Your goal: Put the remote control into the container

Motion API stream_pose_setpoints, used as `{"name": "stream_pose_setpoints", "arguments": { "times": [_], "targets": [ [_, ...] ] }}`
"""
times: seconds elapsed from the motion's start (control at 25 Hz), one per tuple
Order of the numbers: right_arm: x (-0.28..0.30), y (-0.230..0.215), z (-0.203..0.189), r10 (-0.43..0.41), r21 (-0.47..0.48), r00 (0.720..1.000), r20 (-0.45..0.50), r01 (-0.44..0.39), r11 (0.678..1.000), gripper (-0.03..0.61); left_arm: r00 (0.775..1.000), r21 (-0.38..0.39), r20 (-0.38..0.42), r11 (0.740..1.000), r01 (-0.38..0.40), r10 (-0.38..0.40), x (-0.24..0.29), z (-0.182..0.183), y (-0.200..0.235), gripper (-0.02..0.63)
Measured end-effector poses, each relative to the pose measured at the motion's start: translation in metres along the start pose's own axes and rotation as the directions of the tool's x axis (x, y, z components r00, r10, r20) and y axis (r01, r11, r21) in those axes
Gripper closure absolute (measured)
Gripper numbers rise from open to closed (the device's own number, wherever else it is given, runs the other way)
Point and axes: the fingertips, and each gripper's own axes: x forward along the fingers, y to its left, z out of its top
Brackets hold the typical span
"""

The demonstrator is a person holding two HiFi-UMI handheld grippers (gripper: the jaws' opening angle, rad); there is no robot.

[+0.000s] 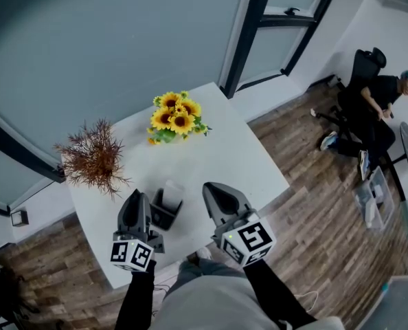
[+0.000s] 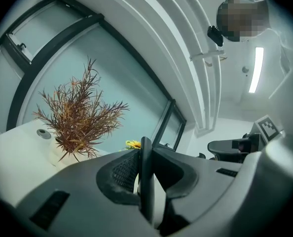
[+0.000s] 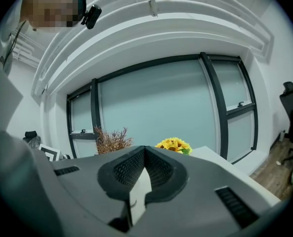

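Note:
My left gripper (image 1: 135, 198) hovers over the near part of the white table (image 1: 218, 150), just left of a small dark container (image 1: 161, 215). In the left gripper view its jaws (image 2: 145, 154) are shut on a thin dark slab seen edge-on, the remote control (image 2: 145, 186). The gripper body hides the remote in the head view. A pale object (image 1: 172, 191) stands up out of the container; I cannot tell what it is. My right gripper (image 1: 218, 190) is right of the container, its jaws (image 3: 145, 149) shut with nothing between them.
A vase of sunflowers (image 1: 173, 117) stands at the far side of the table, a dried reddish plant (image 1: 94, 158) at its left. Large windows lie behind. A person (image 1: 379, 108) sits on a chair at the far right on the wooden floor.

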Motion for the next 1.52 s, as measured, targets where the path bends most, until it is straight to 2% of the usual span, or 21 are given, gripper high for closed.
{"name": "stream_pose_setpoints", "arguments": {
  "times": [1.52],
  "targets": [
    [0.012, -0.003, -0.007, -0.019, 0.012, 1.0, -0.021, 0.019, 1.0, 0.575, 0.992, 0.011, -0.12, 0.999, -0.03, 0.032, -0.003, -0.052, 0.007, 0.531]
  ]
}}
